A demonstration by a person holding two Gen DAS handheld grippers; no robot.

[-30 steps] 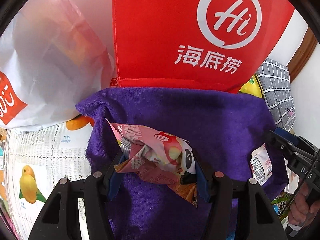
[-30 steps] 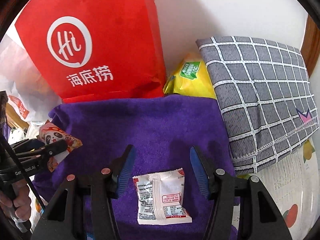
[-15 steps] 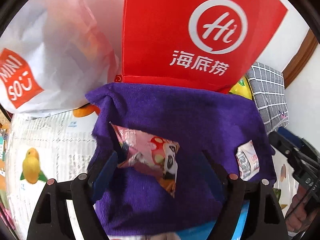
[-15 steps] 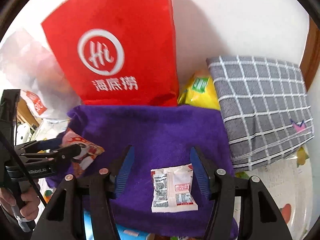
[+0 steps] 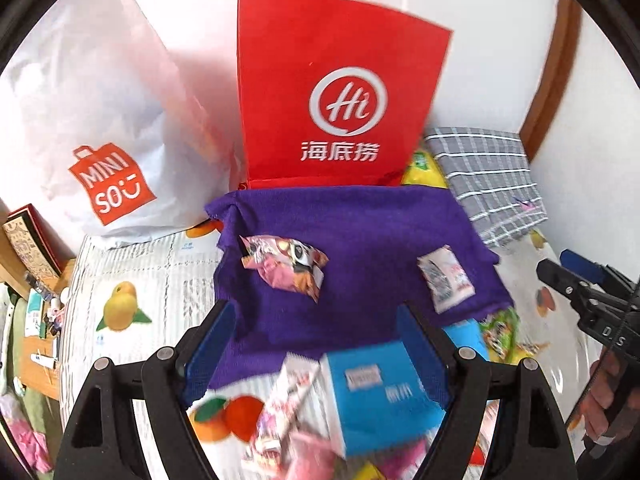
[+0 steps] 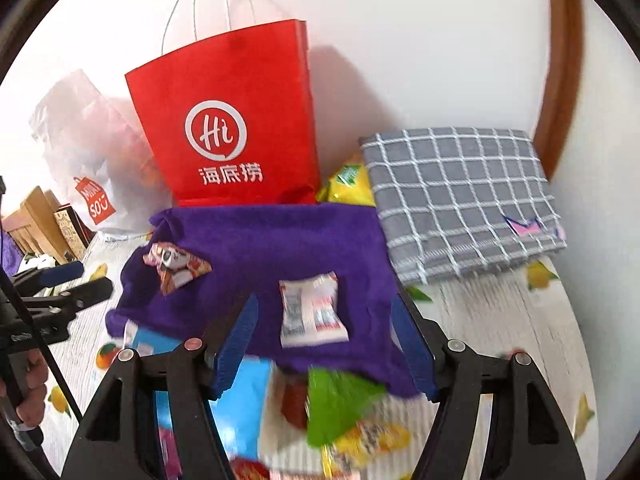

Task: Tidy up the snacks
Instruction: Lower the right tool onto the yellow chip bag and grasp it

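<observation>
Towel (image 5: 360, 232): purple, bearing panda snack (image 5: 286, 266) and white packet (image 6: 312, 310), well apart. Left gripper (image 5: 316, 344) wide, empty. Right gripper (image 6: 324, 340) parted, empty.

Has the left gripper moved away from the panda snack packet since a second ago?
Yes. The left gripper has let go and drawn back: the panda snack packet now lies free on the purple towel, beyond the open jaws.
</observation>
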